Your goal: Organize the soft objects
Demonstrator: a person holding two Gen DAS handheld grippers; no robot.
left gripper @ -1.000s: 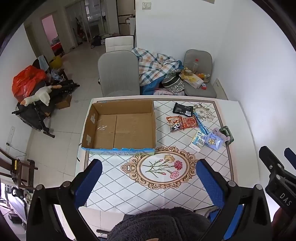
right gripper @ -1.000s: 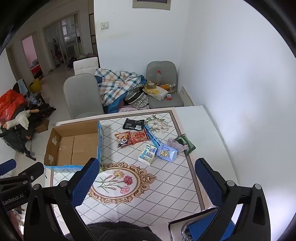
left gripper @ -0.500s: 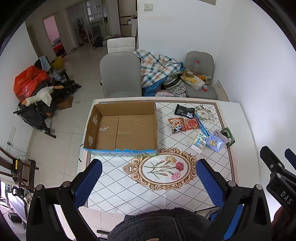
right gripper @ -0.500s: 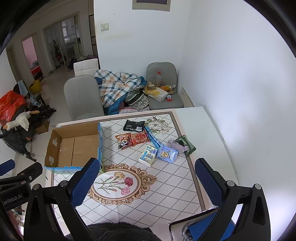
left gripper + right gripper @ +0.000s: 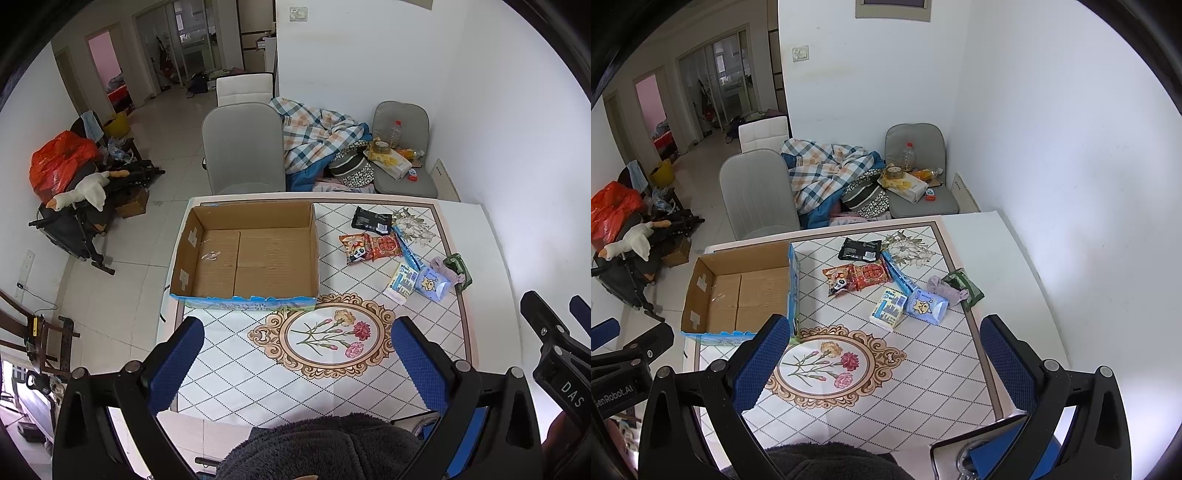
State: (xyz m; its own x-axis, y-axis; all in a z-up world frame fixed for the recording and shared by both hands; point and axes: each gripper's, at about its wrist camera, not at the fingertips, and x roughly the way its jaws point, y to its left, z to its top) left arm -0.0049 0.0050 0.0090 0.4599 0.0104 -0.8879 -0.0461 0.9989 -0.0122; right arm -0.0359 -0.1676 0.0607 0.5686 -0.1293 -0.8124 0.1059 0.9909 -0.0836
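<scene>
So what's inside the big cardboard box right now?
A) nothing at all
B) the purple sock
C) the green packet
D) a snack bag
A: the cardboard box shows only its bare brown bottom, while the snack bags, the purple cloth and the green packet all lie on the table to its right.

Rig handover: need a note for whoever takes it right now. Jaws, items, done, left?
Left gripper: jaws open, empty, above the table.
Right gripper: jaws open, empty.
Cardboard box: open on the table's left side, nothing in it.
Packets: loose cluster right of the box, including the blue tissue pack and black pouch.
Done: nothing boxed.
Left: probably all packets into the box.
</scene>
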